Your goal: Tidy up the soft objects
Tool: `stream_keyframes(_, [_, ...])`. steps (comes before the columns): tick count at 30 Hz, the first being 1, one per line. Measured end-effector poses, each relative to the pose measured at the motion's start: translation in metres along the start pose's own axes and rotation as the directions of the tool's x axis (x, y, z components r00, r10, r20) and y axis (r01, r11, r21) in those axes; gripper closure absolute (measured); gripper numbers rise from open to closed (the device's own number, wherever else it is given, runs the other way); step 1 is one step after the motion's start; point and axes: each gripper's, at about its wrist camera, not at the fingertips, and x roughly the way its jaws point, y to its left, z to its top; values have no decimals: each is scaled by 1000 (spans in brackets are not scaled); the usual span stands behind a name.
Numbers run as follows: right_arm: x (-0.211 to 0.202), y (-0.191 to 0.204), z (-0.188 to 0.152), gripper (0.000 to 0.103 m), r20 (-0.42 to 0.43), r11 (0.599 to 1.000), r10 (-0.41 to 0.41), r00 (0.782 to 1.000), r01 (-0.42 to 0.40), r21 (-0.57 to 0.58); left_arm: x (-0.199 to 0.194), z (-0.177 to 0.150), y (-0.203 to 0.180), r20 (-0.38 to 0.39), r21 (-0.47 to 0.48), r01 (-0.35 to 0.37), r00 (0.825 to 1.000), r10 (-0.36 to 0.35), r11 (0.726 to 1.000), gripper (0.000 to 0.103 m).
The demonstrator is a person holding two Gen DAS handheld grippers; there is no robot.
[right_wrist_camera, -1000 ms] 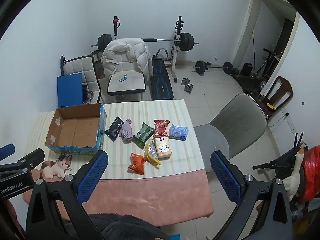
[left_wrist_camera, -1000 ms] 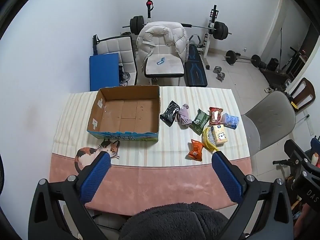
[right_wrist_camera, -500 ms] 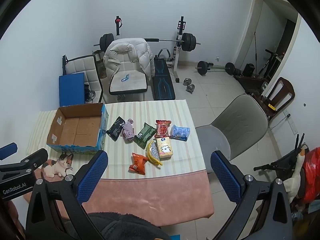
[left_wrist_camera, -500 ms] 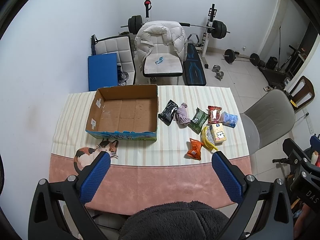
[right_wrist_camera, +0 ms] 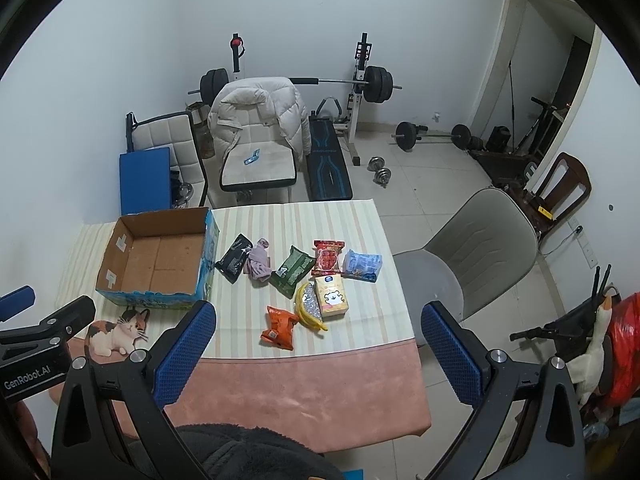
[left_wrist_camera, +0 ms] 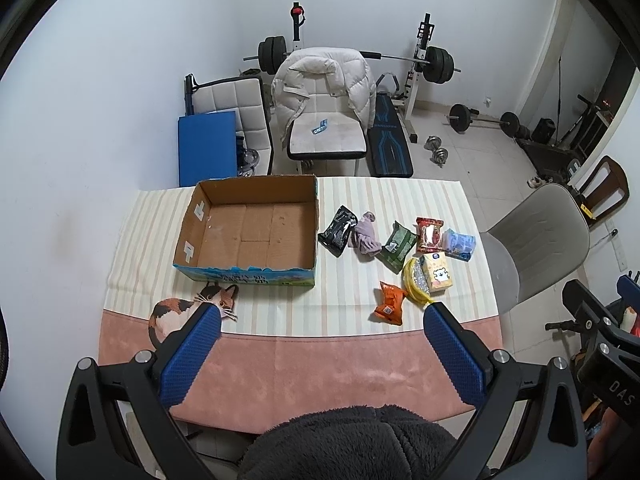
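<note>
The soft things lie in a loose cluster on the right half of the worktop (left_wrist_camera: 280, 360), none of them in the cardboard box (left_wrist_camera: 248, 232) yet, whose floor shows bare. Nearest the box is a black pouch (left_wrist_camera: 338, 230) with a crumpled mauve cloth (left_wrist_camera: 365, 236) touching its right side; then a green packet (left_wrist_camera: 396, 245), a red packet (left_wrist_camera: 429, 235) and a blue tissue pack (left_wrist_camera: 460, 243) run on toward the right edge. In front of these sit a yellow pouch (left_wrist_camera: 416, 286), a cream tissue pack (left_wrist_camera: 438, 274) and, closest to the person, an orange packet (left_wrist_camera: 390, 302).

Most of the packets lie with their long axis running roughly away from the person, some a little skewed.

The left gripper (left_wrist_camera: 320, 316) hangs above the near edge, spread wide and holding nothing, about in line with the box's right wall, so the cluster is ahead and to its right. The right gripper (right_wrist_camera: 318, 316) is likewise wide open and empty, and the orange packet and yellow pouch sit almost straight ahead of it, between its fingers' lines. I'd judge the right one better placed for the first pick, with the box then lying off to its left.
</note>
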Motion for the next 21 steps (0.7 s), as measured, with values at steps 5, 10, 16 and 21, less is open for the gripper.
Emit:
stream_keyframes(5, [-1,0,0,0,4,1000,1,1000,-1,-1,-1,1,2,9,-3,1,1000,-1,1000,0])
stream_keyframes(10, [-1,0,1,0,4,1000,-1,1000,1,0,-5,2,3,21,-7,6,1000,-5,1000,0])
stream_keyframes(16, [-4,2,2,0,10,1000,-8,1000,8,5,-5,3,4,24,-11,10,1000,-9,1000,0])
stream_keyframes(21, [-5,4,4,0,12,1000,-10,1000,10,6,-6,3,3,26,-11,8,1000,-7,1000,0])
